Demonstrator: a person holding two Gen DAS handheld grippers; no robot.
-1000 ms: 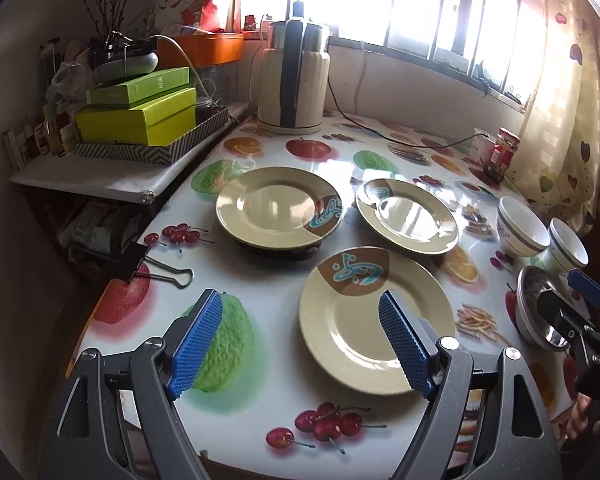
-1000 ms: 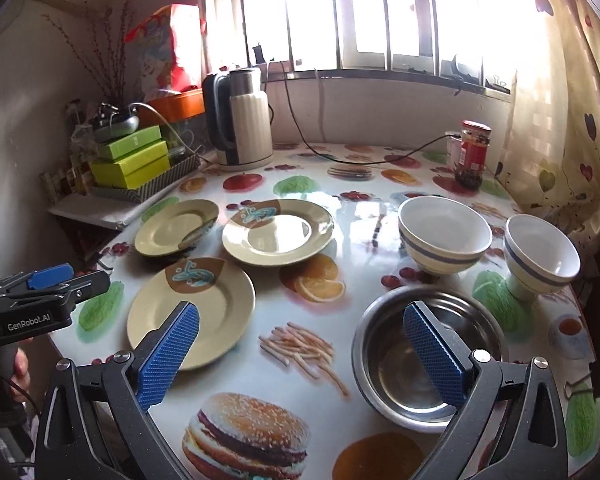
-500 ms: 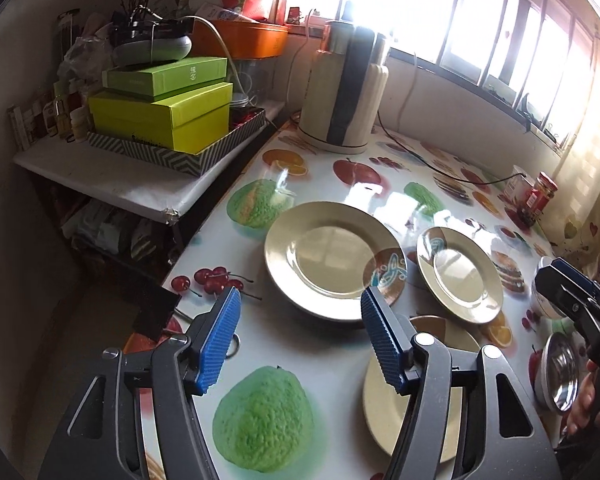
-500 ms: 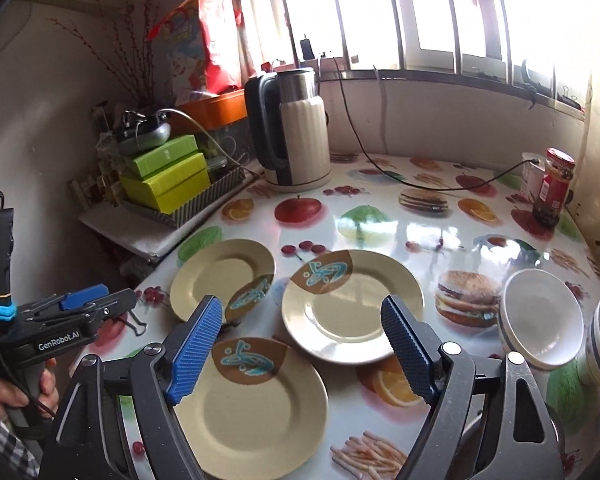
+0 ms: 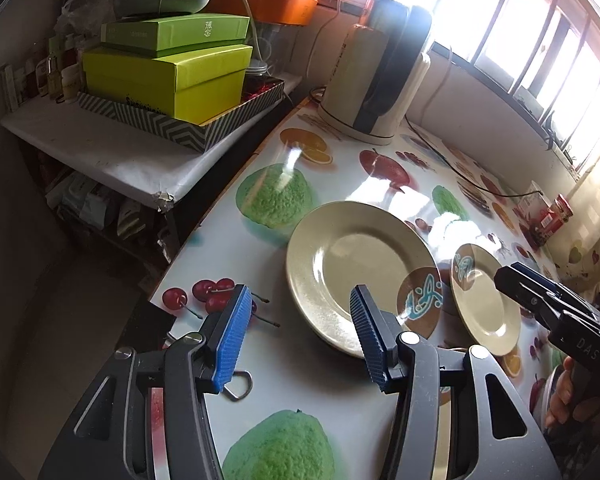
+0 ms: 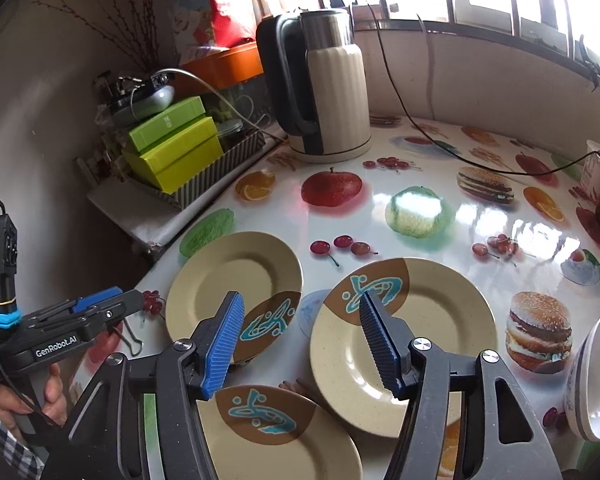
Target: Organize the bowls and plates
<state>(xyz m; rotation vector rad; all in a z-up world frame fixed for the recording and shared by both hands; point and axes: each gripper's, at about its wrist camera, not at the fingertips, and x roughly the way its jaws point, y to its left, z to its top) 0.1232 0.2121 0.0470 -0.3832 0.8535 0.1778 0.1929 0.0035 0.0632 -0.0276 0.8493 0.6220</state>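
Plates lie on the fruit-printed tabletop (image 6: 440, 216). Left plate (image 5: 352, 268) sits just ahead of the left claw (image 5: 298, 336); middle plate (image 6: 412, 344) lies under the right claw (image 6: 300, 344). Both claws are closing with nothing gripped. Kettle (image 6: 324, 84) stands beyond.

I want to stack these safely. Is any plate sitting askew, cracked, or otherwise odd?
One thing: the left plate does not lie flat. Its near rim is raised, with something dark showing beneath it, though what it is cannot be told. The middle plate and near plate lie flat on the table. No cracks or spills show.
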